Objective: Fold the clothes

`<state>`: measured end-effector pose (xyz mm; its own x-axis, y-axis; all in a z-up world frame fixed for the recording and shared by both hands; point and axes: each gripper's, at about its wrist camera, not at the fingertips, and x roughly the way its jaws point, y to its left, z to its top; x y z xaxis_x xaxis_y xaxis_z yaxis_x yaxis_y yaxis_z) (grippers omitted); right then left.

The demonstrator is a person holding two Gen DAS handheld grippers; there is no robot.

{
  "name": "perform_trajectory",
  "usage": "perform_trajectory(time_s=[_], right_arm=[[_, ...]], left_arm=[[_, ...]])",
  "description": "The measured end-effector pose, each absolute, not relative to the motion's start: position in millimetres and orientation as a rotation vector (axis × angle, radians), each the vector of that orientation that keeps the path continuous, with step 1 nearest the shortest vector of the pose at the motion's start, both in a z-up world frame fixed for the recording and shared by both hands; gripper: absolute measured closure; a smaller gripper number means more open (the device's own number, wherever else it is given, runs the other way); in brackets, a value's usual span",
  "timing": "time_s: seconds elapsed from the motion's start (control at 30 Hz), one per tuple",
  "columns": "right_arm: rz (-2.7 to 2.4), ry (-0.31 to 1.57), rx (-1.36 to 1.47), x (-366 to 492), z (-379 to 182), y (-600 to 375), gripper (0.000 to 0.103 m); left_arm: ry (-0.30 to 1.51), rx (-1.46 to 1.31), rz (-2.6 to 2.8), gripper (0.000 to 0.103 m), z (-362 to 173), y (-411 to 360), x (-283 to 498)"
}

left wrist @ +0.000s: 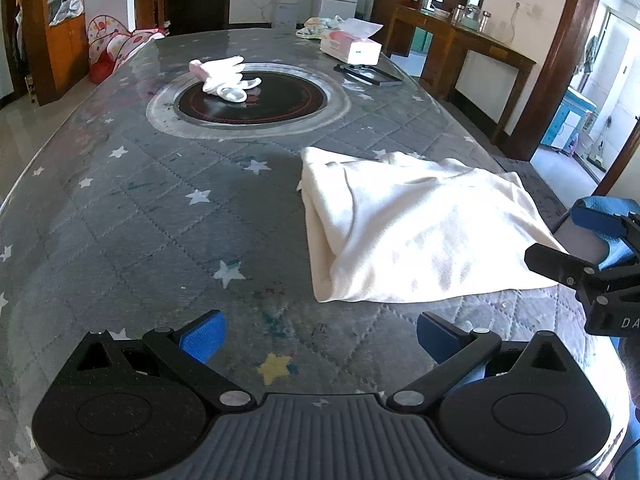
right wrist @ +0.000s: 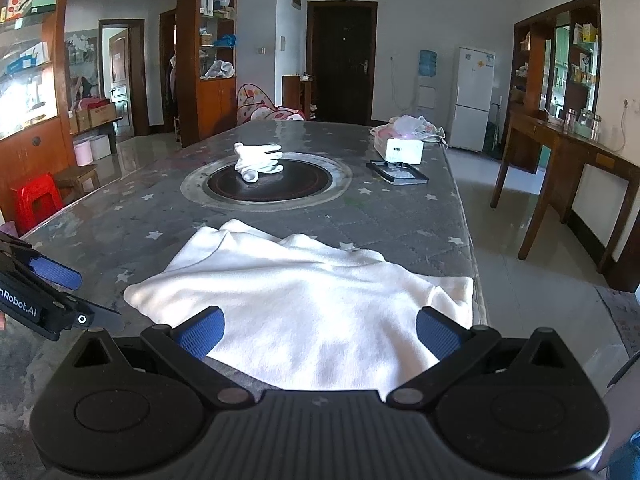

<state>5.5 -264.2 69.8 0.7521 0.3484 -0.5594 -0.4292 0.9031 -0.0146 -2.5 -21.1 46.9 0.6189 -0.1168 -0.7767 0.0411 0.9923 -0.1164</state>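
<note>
Garment: cream cloth [left wrist: 420, 228], lain partly folded & rumpled on the grey star-print bench [left wrist: 160, 208], at its near right end; taken as landmark below.
Garment edges: layered fold is seen on its left side; right corner is laid right at the bench edge in the right wrist view.
Left tongs [left wrist: 318, 340]: held wide apart, nothing gripped; positioned left of the cloth & nearer the viewer, over bare bench, apart from the fabric.
Right tongs [right wrist: 320, 334]: spread wide, nothing gripped; held over the cloth's near edge, w/ cloth seen between both blue pads. Contact w/ fabric can't be told.
Round black insert [left wrist: 252, 100]: set into the bench beyond the cloth, well apart.
White gloves [left wrist: 224, 76]: piled on the insert's far left rim.
Tissue box [left wrist: 352, 48]: far beyond the cloth, near the bench's right edge.
Black tray [right wrist: 396, 172]: just nearer the cloth than the box.
</note>
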Motion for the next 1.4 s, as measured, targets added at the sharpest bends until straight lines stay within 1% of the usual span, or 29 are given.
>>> perform_trajectory(time_s=[0.6, 1.4], right_arm=[[0.429, 0.587, -0.114, -14, 69, -272, 0.0], [0.436, 0.613, -0.091, -21, 57, -274, 0.0]], left_arm=[[0.883, -0.029, -0.112, 0.0, 51, -40, -15], [0.891, 0.006, -0.097, 0.0, 46, -47, -19]])
